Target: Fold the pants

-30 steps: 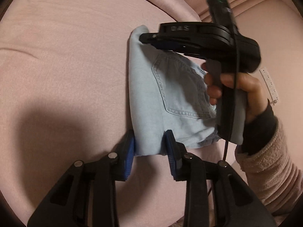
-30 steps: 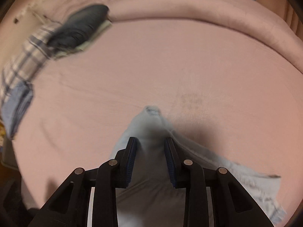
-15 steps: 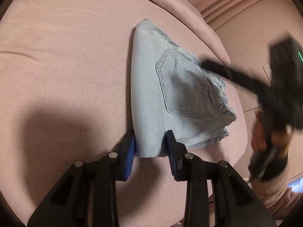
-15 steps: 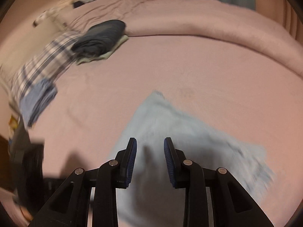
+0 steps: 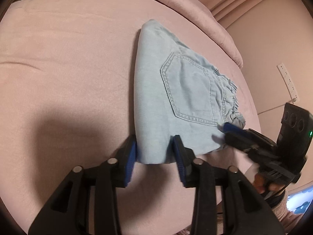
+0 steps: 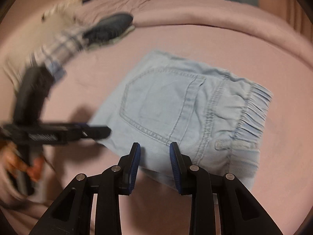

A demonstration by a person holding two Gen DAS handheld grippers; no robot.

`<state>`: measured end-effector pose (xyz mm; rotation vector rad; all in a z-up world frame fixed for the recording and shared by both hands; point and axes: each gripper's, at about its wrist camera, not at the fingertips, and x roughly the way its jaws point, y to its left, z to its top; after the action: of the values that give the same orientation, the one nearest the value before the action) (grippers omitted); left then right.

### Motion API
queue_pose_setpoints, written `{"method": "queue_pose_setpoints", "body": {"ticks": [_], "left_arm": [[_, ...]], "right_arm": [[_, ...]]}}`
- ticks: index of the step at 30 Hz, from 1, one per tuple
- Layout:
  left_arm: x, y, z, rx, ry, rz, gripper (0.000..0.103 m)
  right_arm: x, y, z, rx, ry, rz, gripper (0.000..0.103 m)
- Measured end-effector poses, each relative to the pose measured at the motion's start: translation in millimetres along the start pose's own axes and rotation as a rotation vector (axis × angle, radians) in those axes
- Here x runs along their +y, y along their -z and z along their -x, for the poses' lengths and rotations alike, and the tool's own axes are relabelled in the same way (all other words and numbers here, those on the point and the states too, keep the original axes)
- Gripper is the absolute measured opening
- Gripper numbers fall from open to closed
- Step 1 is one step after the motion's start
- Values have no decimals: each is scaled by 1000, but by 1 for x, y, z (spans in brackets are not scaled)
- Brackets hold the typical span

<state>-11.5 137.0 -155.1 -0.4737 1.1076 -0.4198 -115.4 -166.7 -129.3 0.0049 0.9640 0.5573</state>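
Since the fold looks all but done, we list the items as they lie.

1. Pants: pale blue denim, folded into a compact packet with the back pocket uppermost and the gathered waistband along one side. They lie flat on the bed, toward its right edge in the left wrist view, just short of the rolled border. We judge they were set there to leave the middle of the surface free.

2. Left gripper: it stands over the near corner of the packet. Its jaws have just been opening and are moderately wide. The corner of cloth lies between the pads, and the right pad stands clear of it, so we read this as a release, not a hold.

3. Right gripper: it sits at the near edge of the packet, beside the waistband end. Its jaws are fairly narrow but parted, astride the edge. We see no pinch; the picture is blurred, so contact stays uncertain. We judge it is placed to square or press that edge.

4. Dark folded garment and checked cloth: both are at the far left corner of the bed, well apart from the pants, apparently a stack of other laundry.
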Motion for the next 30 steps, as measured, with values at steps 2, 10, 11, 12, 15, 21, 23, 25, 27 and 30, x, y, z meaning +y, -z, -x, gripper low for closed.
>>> {"method": "queue_pose_setpoints", "body": {"ticks": [2,10,11,12,15,21,23,25,27,30], "left_arm": [[1,-1,6,-13,9,11,58],[15,-17,13,-41,67,118,68],[17,-20,11,-40,87,138,68],[18,-23,9,-37,100,151,70],[24,-29,3,-22,117,173,70],[26,-45,-8,-8,163,195,70],[24,-47,-11,-5,171,188,70],[25,-48,-10,-2,179,178,70],[22,-51,-14,5,183,163,70],[16,-55,-20,12,182,143,70]], "right_arm": [[-19,-2,22,-61,-96,-113,54],[-114,26,65,-226,-185,-535,66],[-122,30,62,-220,-204,-575,66],[-133,36,55,-212,-234,-636,66],[-146,44,41,-192,-273,-711,66],[-153,41,19,-126,-326,-735,66],[-150,32,14,-121,-340,-710,66],[-147,26,10,-103,-333,-679,66],[-140,16,3,-88,-319,-639,66],[-140,10,-2,-79,-309,-618,66]]}}
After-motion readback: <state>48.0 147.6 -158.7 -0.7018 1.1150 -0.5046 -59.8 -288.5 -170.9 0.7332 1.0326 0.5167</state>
